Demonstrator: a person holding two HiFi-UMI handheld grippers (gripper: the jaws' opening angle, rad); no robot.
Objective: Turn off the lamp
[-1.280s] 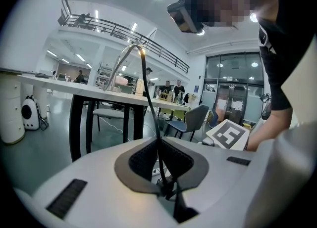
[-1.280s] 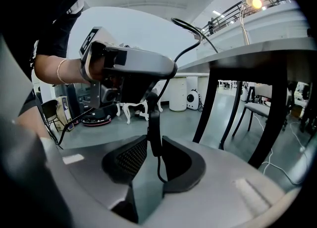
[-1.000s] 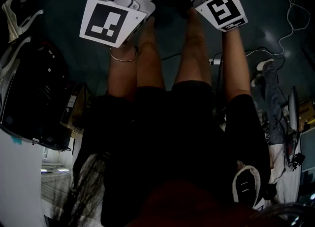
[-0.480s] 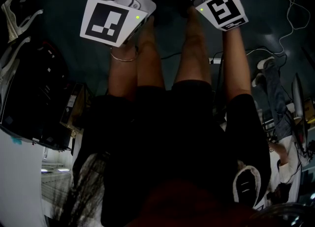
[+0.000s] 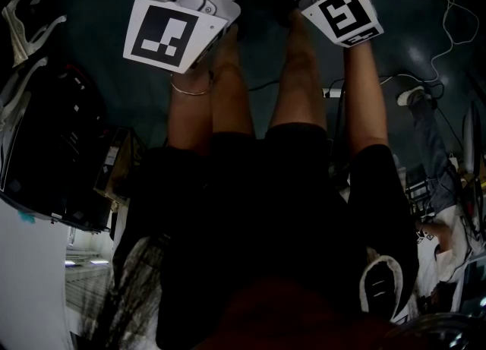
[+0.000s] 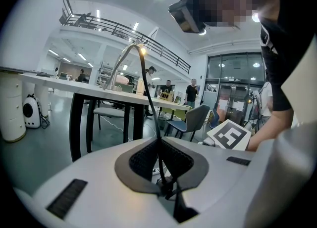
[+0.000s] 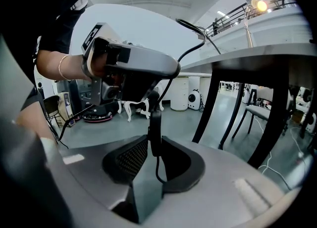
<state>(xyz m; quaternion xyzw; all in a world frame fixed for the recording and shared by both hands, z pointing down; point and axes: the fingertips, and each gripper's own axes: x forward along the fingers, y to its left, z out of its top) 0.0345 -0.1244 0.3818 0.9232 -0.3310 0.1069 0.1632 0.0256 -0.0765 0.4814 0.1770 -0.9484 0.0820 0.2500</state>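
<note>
My left gripper (image 6: 159, 145) is clamped on the black cord (image 6: 148, 98), which runs up to the lit lamp (image 6: 140, 49) on the table (image 6: 74, 87) above — my right gripper (image 7: 152, 145) pinches the inline switch (image 7: 154, 123), its long axis upright along the jaw gap — so I judge the right does the pressing.

Nothing legible anywhere: no words, brands or numbers. Only black-and-white square code patterns, printed on the white faces of the left cube (image 5: 168, 33) and the right cube (image 5: 348, 14). Same blocky pattern, seen side-on, in the left gripper view. Anything printed in the hall behind too small to read.
</note>
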